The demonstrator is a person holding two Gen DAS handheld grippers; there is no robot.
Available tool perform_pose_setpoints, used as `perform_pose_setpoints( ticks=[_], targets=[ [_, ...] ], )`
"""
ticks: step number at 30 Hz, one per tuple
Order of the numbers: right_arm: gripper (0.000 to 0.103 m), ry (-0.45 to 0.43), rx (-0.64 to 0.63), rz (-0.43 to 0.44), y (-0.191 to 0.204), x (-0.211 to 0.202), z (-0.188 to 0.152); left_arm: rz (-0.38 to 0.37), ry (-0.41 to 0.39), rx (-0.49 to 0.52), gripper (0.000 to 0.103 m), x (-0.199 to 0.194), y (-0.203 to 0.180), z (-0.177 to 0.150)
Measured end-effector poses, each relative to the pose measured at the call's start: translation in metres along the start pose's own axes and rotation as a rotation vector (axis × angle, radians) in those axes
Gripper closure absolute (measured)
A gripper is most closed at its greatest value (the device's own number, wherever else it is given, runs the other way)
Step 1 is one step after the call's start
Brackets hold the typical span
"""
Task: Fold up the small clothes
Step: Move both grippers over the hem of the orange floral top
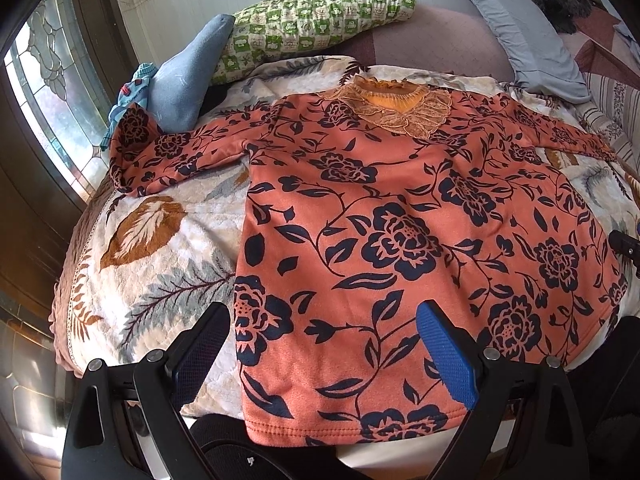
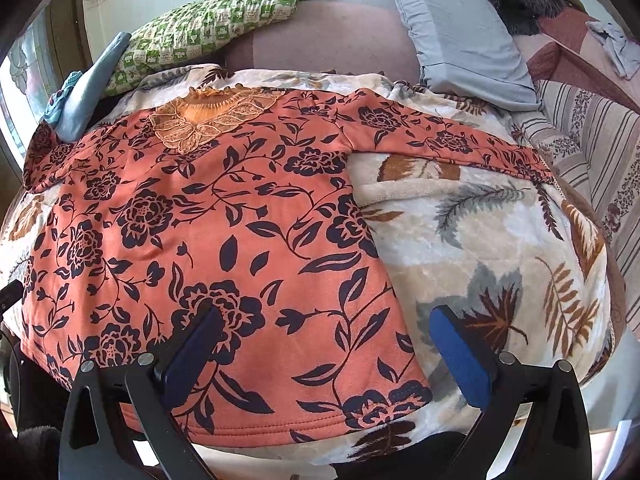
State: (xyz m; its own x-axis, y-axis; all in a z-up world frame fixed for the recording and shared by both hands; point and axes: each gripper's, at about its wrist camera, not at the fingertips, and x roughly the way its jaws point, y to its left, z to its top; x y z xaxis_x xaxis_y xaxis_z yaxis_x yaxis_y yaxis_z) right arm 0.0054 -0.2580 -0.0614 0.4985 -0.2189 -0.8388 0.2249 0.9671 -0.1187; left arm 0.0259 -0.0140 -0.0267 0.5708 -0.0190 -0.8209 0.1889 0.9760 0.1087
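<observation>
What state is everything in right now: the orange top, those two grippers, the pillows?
Orange floral top: spread flat, unfolded, sleeves out.
Left gripper: open, over the hem's left corner.
Right gripper: open, over the hem's right corner.
Green checked pillow: propped against the wall.
Grey pillow: leaning behind the blanket.

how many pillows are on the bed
2: a green checked pillow at the head of the bed behind the collar, and a grey-blue pillow to its right. Others may be hidden.

Lighting: we note bright daylight from the leaded window (image 1: 52, 92) at left; soft shadows; sharp focus; strong fisheye bending, dark corners.
</observation>
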Motion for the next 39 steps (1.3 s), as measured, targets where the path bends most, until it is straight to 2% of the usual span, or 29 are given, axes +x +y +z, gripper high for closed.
perform_pose_setpoints(
  ticks=[39],
  targets=[
    [0.000,0.005,0.003,0.001,-0.005,0.011,0.002,-0.003,0.031,-0.006,0.009,0.010,0.001,0.010]
  ],
)
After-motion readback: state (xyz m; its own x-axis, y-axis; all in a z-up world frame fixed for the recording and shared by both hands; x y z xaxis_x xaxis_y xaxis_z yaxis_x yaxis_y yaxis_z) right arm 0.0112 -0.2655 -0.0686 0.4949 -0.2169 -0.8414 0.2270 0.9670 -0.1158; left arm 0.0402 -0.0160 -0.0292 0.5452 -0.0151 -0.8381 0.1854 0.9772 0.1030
